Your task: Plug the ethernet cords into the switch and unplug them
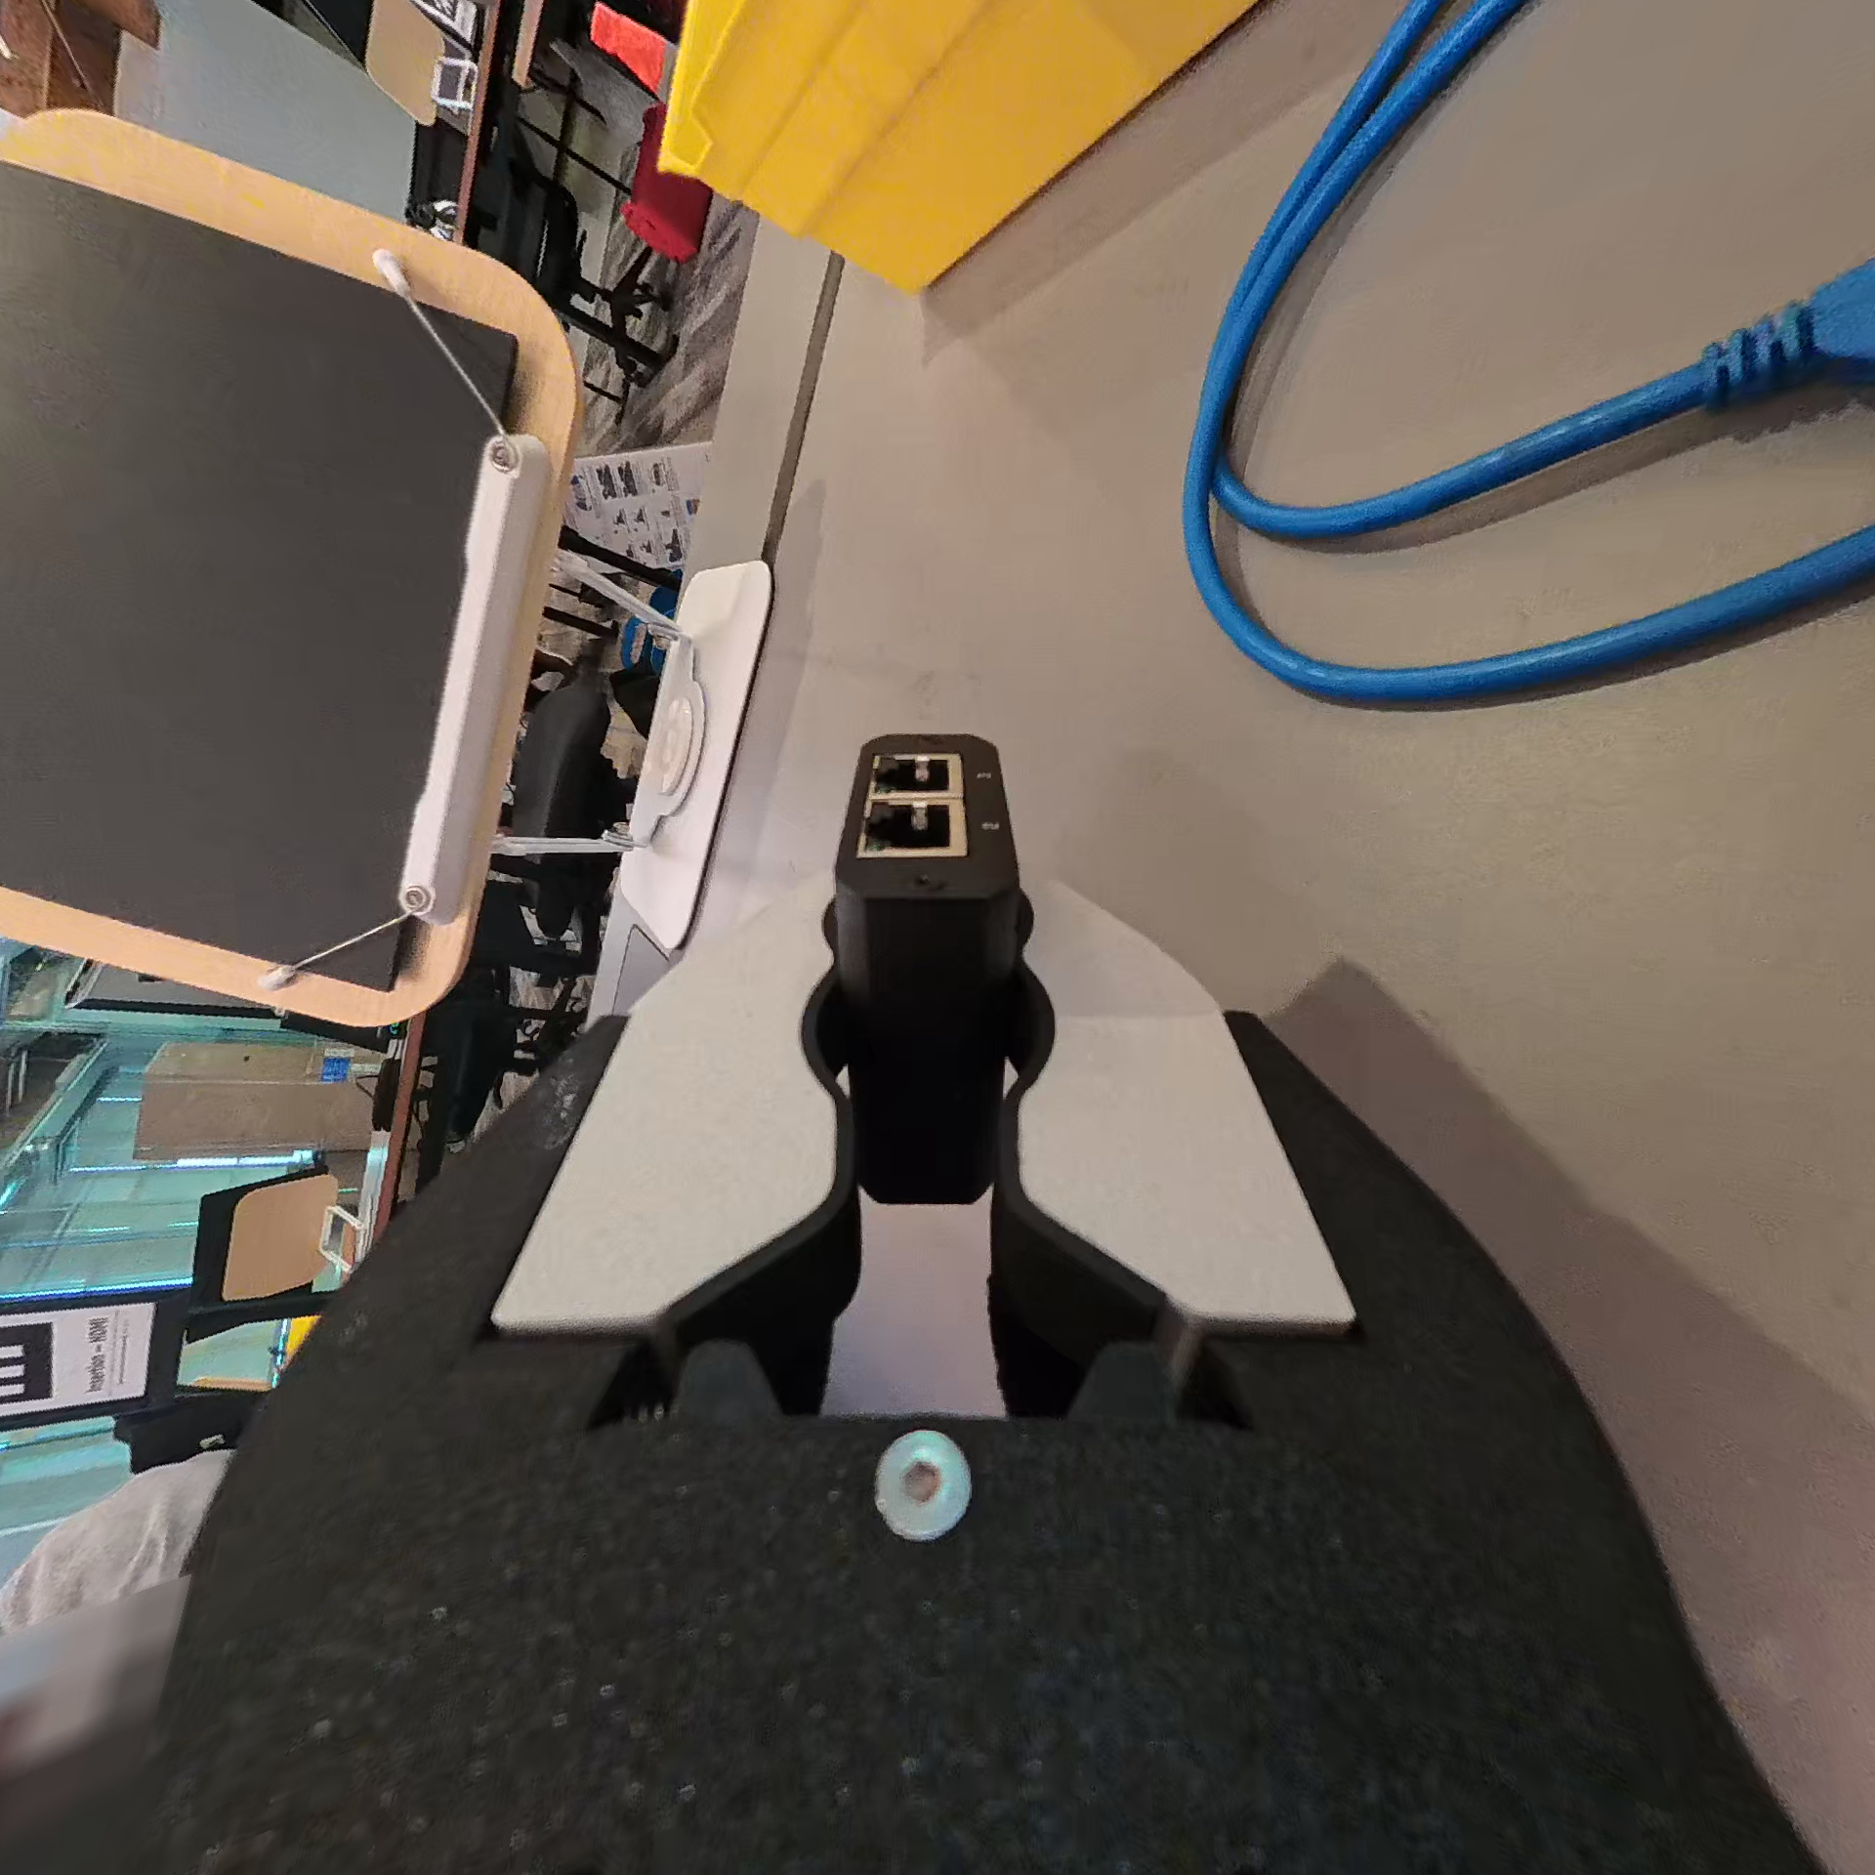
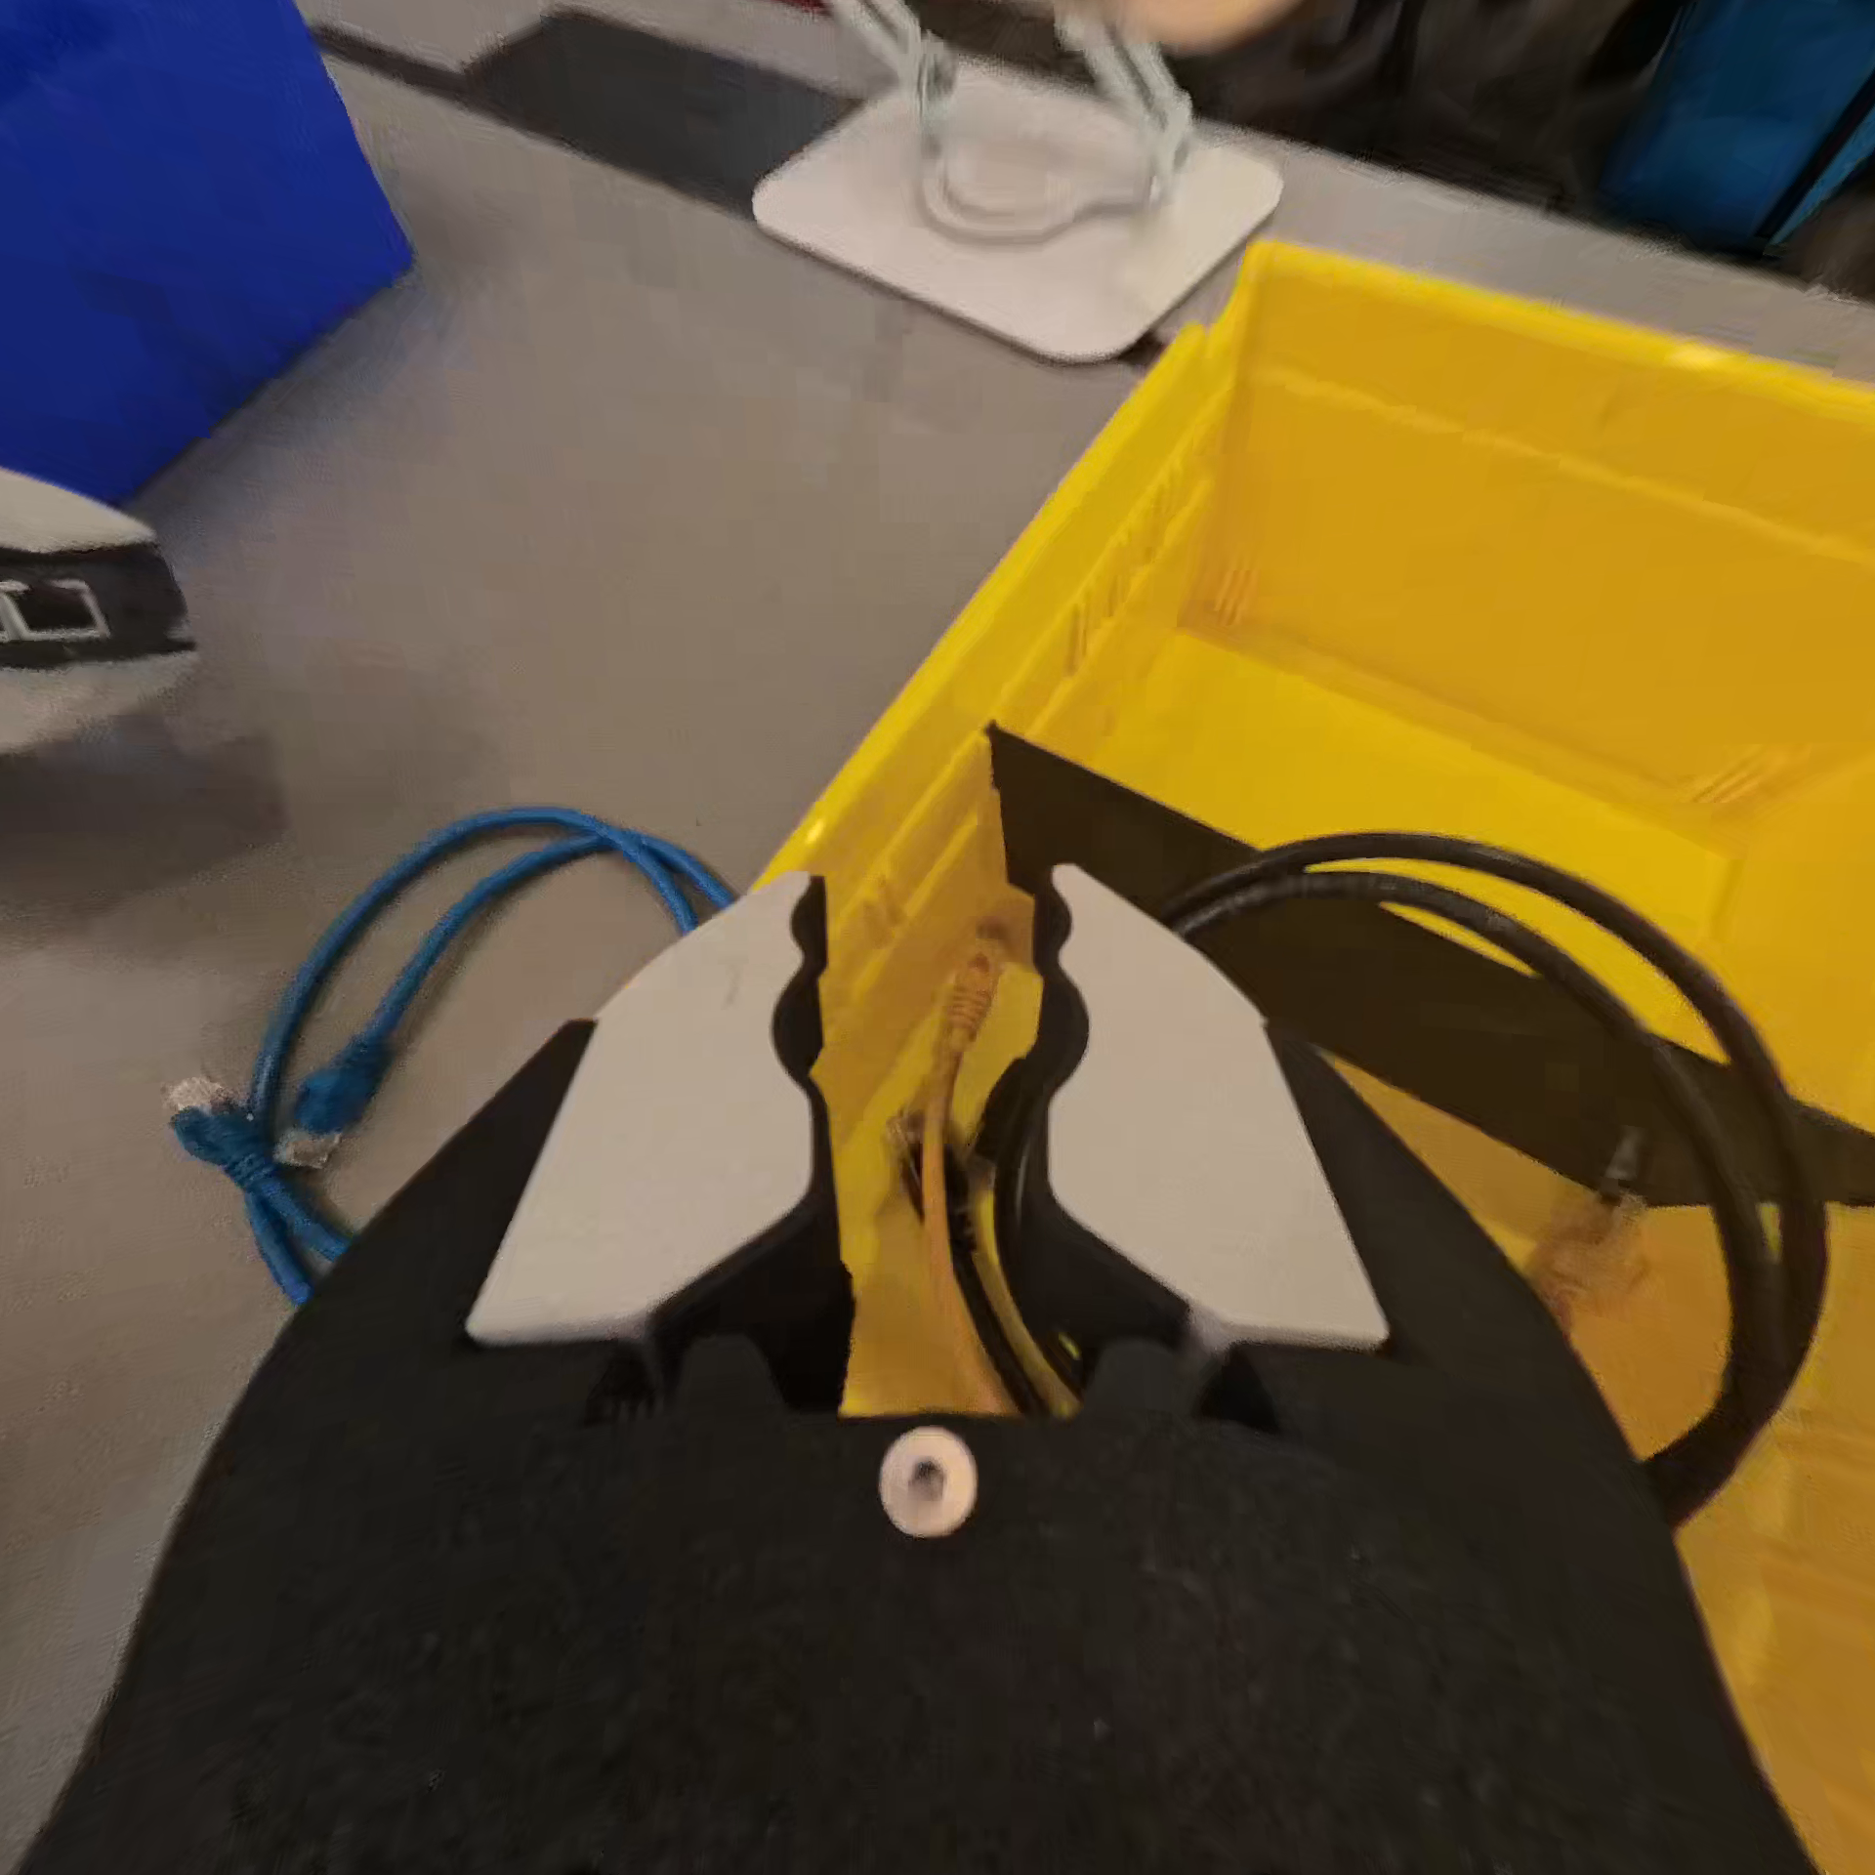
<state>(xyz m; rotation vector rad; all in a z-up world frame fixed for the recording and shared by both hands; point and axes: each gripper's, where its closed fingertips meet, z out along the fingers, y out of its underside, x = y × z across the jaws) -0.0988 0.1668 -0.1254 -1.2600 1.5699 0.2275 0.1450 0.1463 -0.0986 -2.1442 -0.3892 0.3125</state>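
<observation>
— Looking for brands first: was there any writing to go by?

— Small pale markings sat beside the two ports on the switch (image 1: pixel 928 918), too tiny to make out. Printed sheets hung in the background of the left wrist view, but nothing legible on the task's own things.

— How did the left gripper (image 1: pixel 928 949) stand?

— Clenched on the switch. Its fingers (image 1: pixel 710 1096) pressed the black body from both sides, with the port end sticking out past the fingertips above the grey table (image 1: pixel 1319 913). Both ports faced outward with nothing plugged in.

— And the right gripper (image 2: pixel 933 913)?

— Released, jaws apart, gripping nothing. It hovered over the near corner of the yellow bin (image 2: pixel 1471 568). Between its fingers showed a yellow cord (image 2: pixel 959 1025) with a clear plug, lying inside the bin; whether a finger touched it, I could not tell.

— What else lay in the bin?

— A black cord (image 2: pixel 1623 933) coiled in a loop, leaning over a black divider (image 2: pixel 1268 893).

— Where was the blue cord (image 2: pixel 335 1025)?

— On the table, left of the bin, folded into loops and tied near its ends, with both clear plugs by the knot. In the left wrist view it lay well right of the switch.

— Anything further off?

— A white stand base (image 2: pixel 1025 233) beyond the bin and a blue box (image 2: pixel 152 223) at far left.
</observation>
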